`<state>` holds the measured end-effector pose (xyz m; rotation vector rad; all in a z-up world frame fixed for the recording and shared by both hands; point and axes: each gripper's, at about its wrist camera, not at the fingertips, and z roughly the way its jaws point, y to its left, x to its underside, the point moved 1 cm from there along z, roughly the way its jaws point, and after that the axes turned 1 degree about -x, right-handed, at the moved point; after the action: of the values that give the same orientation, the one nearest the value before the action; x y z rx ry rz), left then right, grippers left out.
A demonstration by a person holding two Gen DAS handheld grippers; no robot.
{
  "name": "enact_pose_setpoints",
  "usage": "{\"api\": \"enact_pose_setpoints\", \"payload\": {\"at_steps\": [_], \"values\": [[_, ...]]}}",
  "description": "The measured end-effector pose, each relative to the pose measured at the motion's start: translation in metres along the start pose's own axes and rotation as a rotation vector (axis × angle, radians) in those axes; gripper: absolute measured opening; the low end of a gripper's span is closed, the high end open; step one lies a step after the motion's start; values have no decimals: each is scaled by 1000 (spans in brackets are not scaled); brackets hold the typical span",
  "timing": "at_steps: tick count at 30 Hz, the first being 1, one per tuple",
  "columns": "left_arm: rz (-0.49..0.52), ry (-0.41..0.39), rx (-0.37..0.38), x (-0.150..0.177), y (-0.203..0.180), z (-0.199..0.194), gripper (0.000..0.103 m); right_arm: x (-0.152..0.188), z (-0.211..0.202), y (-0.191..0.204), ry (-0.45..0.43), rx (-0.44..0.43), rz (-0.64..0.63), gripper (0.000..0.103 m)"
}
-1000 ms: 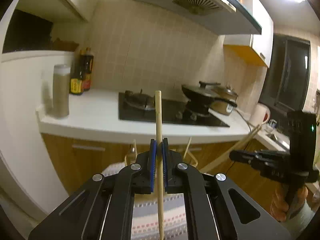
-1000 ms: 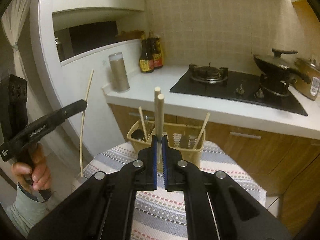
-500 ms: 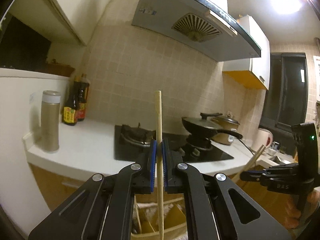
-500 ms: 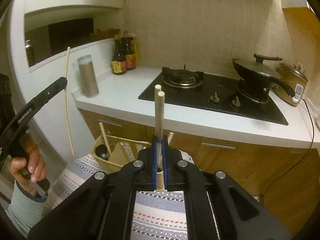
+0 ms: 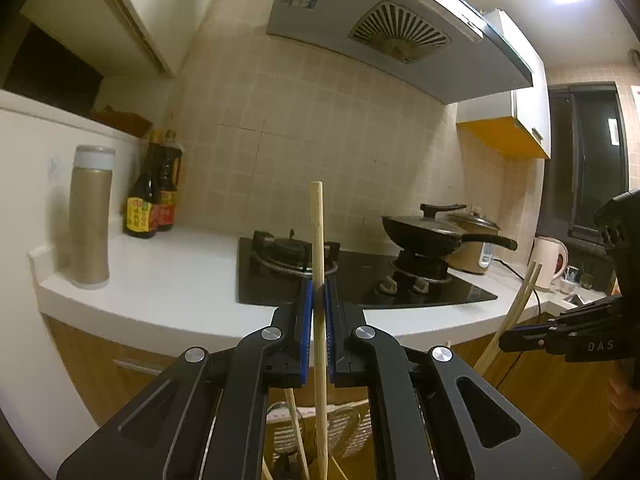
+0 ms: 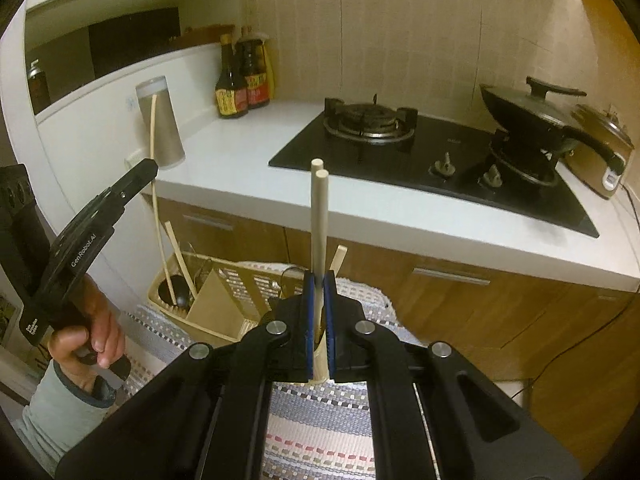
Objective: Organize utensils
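The left tool (image 5: 316, 300) is clamped shut on a single chopstick (image 5: 318, 240), which stands nearly upright with its lower end hanging over the utensil basket (image 6: 224, 304). The right tool (image 6: 318, 280) is likewise closed, gripping a pair of chopsticks (image 6: 320, 216) side by side, upright, just above the basket's near edge. The basket sits on a striped cloth (image 6: 320, 432) in front of the tabletop (image 6: 248, 176), and already holds a dark ladle and several loose sticks in its left compartment.

The step in hand looks like dropping these chopsticks into one compartment. To do it well, I would keep each stick vertical, lower the tip inside the basket wall before easing the grip, and release one tool at a time so the sticks do not tip out. Which compartment lies under the right pair I cannot tell; the tool hides it.
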<state>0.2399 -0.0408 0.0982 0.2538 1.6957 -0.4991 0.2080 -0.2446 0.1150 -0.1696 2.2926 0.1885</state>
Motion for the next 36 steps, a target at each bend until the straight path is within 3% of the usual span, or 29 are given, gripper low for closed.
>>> {"api": "enact_pose_setpoints", "payload": {"at_steps": [6, 8, 10, 11, 14, 15, 16, 21, 26, 34, 36], "values": [[-10, 9, 23, 7, 6, -3, 5, 6, 3, -6, 32, -84, 43, 4], [-8, 18, 26, 8, 6, -8, 16, 8, 1, -9, 40, -118, 69, 5], [-8, 14, 16, 9, 6, -14, 38, 11, -2, -11, 44, -140, 84, 8], [-8, 14, 14, 9, 7, -20, 38, 13, -3, -12, 46, -152, 89, 9], [-24, 25, 21, 9, 9, -33, 44, 24, -13, -15, 35, -201, 115, 33], [-37, 28, 27, 9, 10, -42, 46, 28, -18, -16, 18, -196, 121, 47], [-43, 28, 31, 9, 11, -49, 51, 31, -22, -17, 8, -188, 122, 52], [-40, 27, 33, 14, 6, -84, 65, 54, -37, -16, -11, -198, 151, 52], [-72, 28, 35, 27, -2, -118, 78, 83, -61, -2, -127, -145, 131, 52], [-83, 49, -60, 69, -13, -154, 87, 140, -70, 26, -367, 34, 81, 77], [-74, 46, -100, 79, -17, -159, 89, 156, -66, 27, -411, 12, 82, 88]]}}
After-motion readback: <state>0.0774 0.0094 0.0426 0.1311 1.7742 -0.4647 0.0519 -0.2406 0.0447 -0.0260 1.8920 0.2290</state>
